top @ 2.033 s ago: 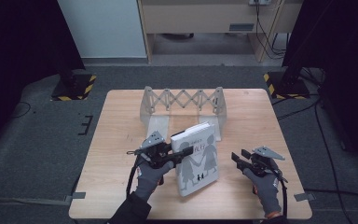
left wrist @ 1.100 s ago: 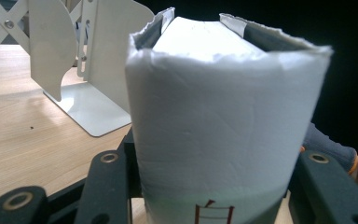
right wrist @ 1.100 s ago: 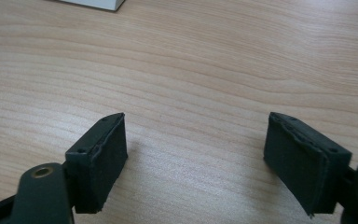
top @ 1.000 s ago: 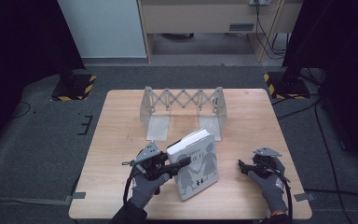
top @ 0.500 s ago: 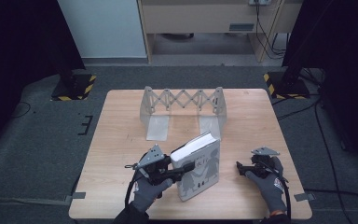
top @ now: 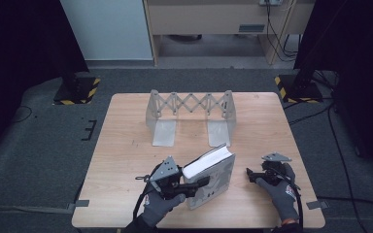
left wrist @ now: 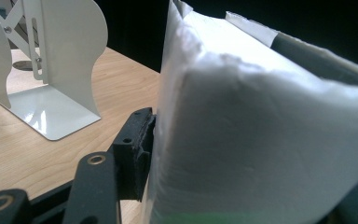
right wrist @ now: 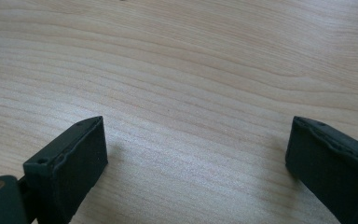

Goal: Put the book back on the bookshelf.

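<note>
A thick white book is held tilted above the near part of the wooden desk, its page block turned up and to the left and its printed cover facing the right side. The left claw is clamped on the book's lower left edge; in the left gripper view one black jaw is seen pressed flat against the cover at the left of the page block, while the other jaw is hidden behind the book's bulk at the lower right. The gloved left hand is seen below the claw at the near edge of the desk.

The right claw is held low over the desk to the right of the book, apart from it, with a bare strip of wood between them. Its jaws are spread wide, and nothing is held between them: in the right gripper view only wood grain is seen between the two black pads. The gloved right hand is seen behind it.

Farther back, in the middle of the desk, a white metal expanding bookend rack is stood upright, well apart from the book; one of its end plates is seen in the left gripper view beyond the book
</note>
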Demonstrator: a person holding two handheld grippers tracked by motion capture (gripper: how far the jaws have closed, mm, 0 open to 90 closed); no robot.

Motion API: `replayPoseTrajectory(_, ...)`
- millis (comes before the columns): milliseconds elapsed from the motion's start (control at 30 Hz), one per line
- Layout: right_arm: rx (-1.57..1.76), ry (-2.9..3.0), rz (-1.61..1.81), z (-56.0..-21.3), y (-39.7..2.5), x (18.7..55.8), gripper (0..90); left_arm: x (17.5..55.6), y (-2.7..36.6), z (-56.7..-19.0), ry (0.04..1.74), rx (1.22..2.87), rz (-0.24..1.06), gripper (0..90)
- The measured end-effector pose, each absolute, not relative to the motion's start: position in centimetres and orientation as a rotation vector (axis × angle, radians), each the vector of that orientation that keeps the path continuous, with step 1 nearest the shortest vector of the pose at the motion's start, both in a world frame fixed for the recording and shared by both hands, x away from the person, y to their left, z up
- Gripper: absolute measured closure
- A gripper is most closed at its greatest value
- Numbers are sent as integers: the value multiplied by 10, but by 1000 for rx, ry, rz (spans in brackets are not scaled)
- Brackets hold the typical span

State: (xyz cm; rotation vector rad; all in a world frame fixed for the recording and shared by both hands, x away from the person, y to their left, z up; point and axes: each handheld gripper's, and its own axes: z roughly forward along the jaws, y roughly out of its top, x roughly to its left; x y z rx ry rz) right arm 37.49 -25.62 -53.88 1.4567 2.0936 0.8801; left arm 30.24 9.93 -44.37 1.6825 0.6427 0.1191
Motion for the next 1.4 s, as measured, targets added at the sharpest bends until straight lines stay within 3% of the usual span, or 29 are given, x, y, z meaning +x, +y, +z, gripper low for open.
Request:
replayPoseTrajectory(533,1452,2094,881,-539,-256,375,55,298,88,-422,611,1697,233,394)
replayPoseTrajectory(1400,1454,2092,881,-539,-256,375,55,325,66,-394,636,1809,254,334)
